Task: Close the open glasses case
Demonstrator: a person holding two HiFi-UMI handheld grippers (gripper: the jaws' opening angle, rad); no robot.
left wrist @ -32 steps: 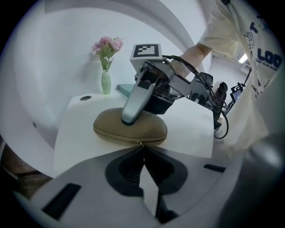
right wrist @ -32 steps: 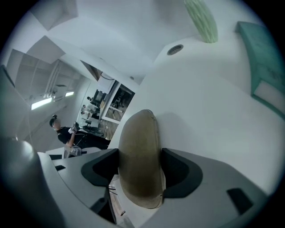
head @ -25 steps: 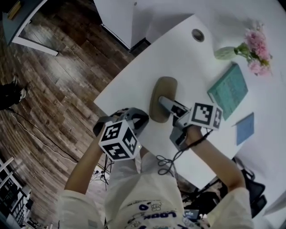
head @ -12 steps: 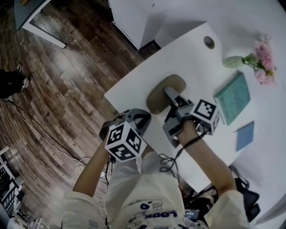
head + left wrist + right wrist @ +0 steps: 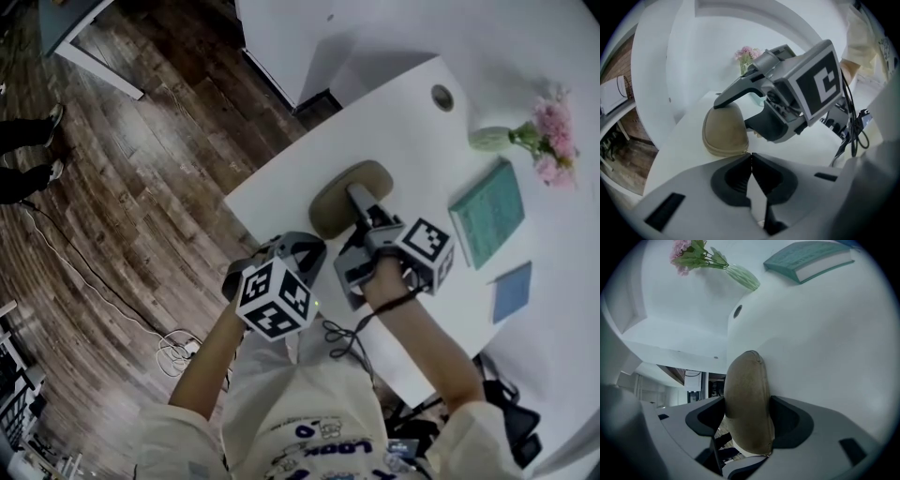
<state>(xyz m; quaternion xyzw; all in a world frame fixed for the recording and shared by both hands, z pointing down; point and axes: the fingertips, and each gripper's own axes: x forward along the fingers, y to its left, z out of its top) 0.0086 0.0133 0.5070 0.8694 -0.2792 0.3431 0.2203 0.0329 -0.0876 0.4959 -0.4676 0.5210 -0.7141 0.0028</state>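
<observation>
White table [image 5: 412,122] over a wooden floor [image 5: 141,187]; tan glasses case [image 5: 328,202] lies flat on it, near end sitting between the jaws of the right gripper [image 5: 749,418], which pinch it from both sides, far end sticking out past the jaw tips. Left gripper [image 5: 751,157] has its jaws pressed together with nothing between them, tips just short of the case's edge, whose two halves look shut from this side. Teal book [image 5: 485,211] and vase of pink flowers [image 5: 548,141] lie well beyond the right jaws.
</observation>
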